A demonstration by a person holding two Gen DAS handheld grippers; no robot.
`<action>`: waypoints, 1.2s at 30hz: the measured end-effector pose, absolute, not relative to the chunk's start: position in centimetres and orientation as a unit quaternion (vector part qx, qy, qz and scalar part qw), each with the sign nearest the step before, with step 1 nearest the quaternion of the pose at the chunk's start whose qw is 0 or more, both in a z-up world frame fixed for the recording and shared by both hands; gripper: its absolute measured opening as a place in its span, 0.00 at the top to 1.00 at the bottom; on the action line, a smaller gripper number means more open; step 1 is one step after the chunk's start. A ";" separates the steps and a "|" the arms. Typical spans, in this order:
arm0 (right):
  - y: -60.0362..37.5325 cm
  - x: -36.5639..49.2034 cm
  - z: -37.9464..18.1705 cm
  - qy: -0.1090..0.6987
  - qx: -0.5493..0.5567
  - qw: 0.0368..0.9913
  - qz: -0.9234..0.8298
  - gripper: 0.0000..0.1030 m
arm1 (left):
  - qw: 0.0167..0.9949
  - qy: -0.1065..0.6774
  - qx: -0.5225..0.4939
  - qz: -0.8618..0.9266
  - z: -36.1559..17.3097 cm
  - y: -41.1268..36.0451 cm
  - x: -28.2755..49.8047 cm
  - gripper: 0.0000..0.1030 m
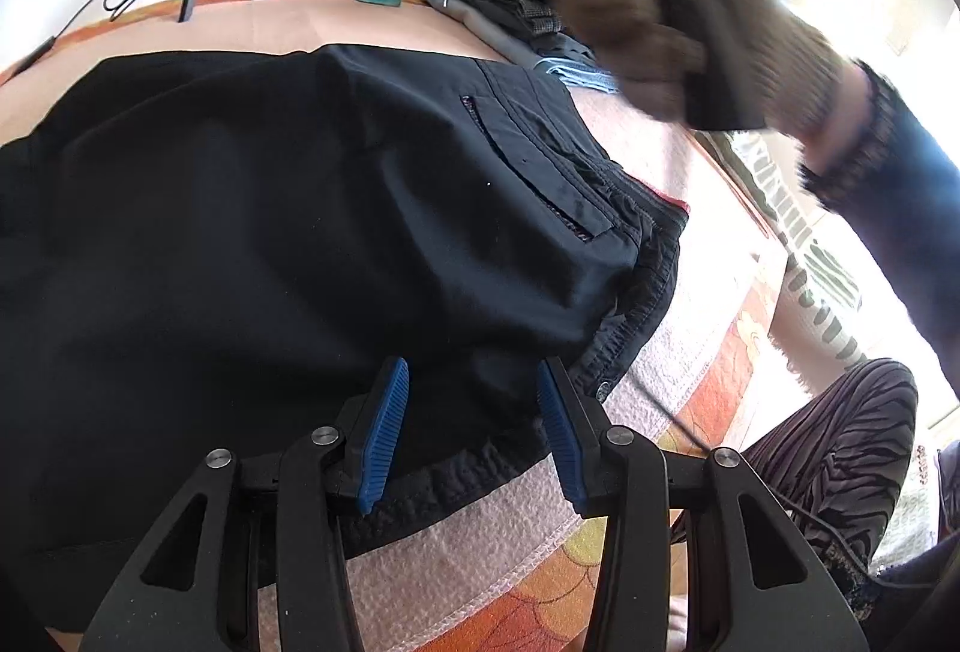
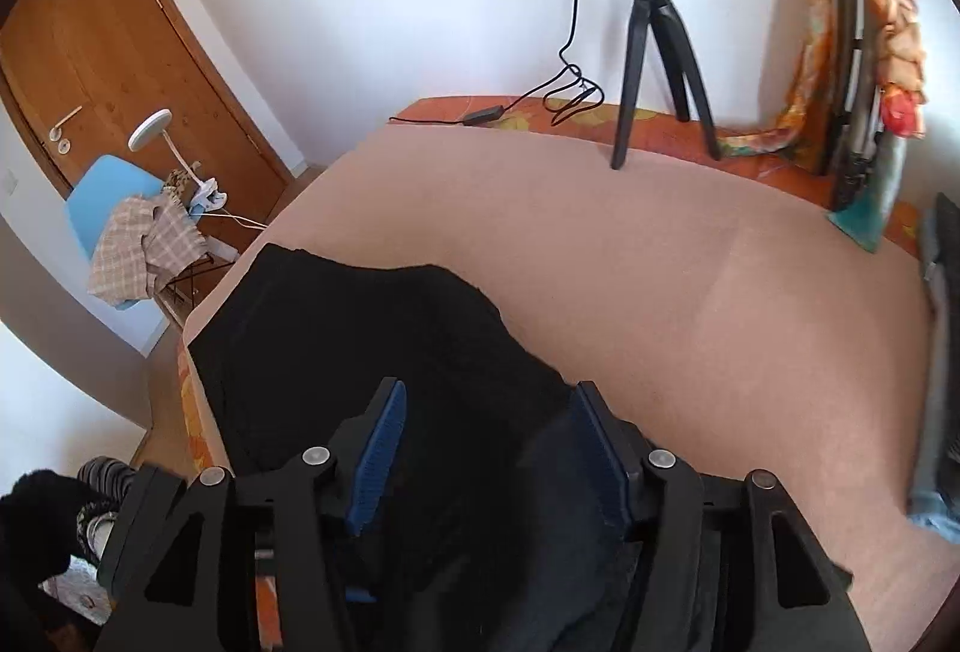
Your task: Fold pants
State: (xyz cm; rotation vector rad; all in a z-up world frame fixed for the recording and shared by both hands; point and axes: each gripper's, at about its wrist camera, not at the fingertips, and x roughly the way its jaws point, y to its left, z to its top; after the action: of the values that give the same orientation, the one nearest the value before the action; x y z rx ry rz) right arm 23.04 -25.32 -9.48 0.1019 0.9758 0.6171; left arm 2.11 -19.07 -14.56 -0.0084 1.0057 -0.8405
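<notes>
Black pants (image 1: 270, 232) lie spread on a pink blanket (image 1: 672, 352), a zipped pocket and the elastic waistband toward the right. My left gripper (image 1: 474, 412) hovers just over the waistband's near corner with its blue pads apart; no cloth is pinched. In the right wrist view the pants (image 2: 372, 328) stretch away toward the left edge of the bed (image 2: 660, 292). My right gripper (image 2: 489, 448) stands open over them, dark cloth lying under and between its fingers without being pressed. The gloved hand (image 1: 660, 4) with that gripper shows blurred at the top of the left wrist view.
A stack of folded clothes (image 1: 504, 16) sits at the far right of the bed. A ring light on a black tripod (image 2: 654, 40) and its cable stand at the back. A blue chair (image 2: 120, 208) with a checked cloth is off the bed's left. A person's patterned leg (image 1: 840, 442) is near right.
</notes>
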 end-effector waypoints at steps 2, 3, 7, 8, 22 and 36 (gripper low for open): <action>-24.1 25.5 -11.7 0.484 0.061 0.817 0.306 0.40 | 0.791 0.468 -0.008 -0.394 -14.6 -18.9 2.1 0.58; -23.5 26.5 -12.6 0.495 0.064 0.810 0.307 0.40 | 0.790 0.468 -0.009 -0.396 -14.7 -19.0 2.2 0.58; -22.4 29.0 -16.4 0.530 0.105 0.774 0.331 0.39 | 0.788 0.465 -0.015 -0.404 -14.8 -18.3 2.2 0.59; -22.4 29.1 -16.8 0.533 0.120 0.766 0.340 0.40 | 0.787 0.464 -0.015 -0.406 -14.8 -18.1 2.3 0.59; -18.5 30.0 -17.3 0.515 -0.014 0.799 0.311 0.90 | 0.790 0.455 -0.025 -0.410 -14.5 -16.9 1.8 0.58; -17.8 22.9 -12.5 0.422 -0.049 0.848 0.318 0.74 | 0.807 0.443 -0.047 -0.388 -13.3 -14.8 0.2 0.58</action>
State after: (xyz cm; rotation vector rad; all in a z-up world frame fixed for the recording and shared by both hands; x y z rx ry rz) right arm 22.86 -17.77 -12.46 -0.1042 0.8892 0.6706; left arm 0.21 -14.81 -13.33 -0.1008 0.9471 -0.8312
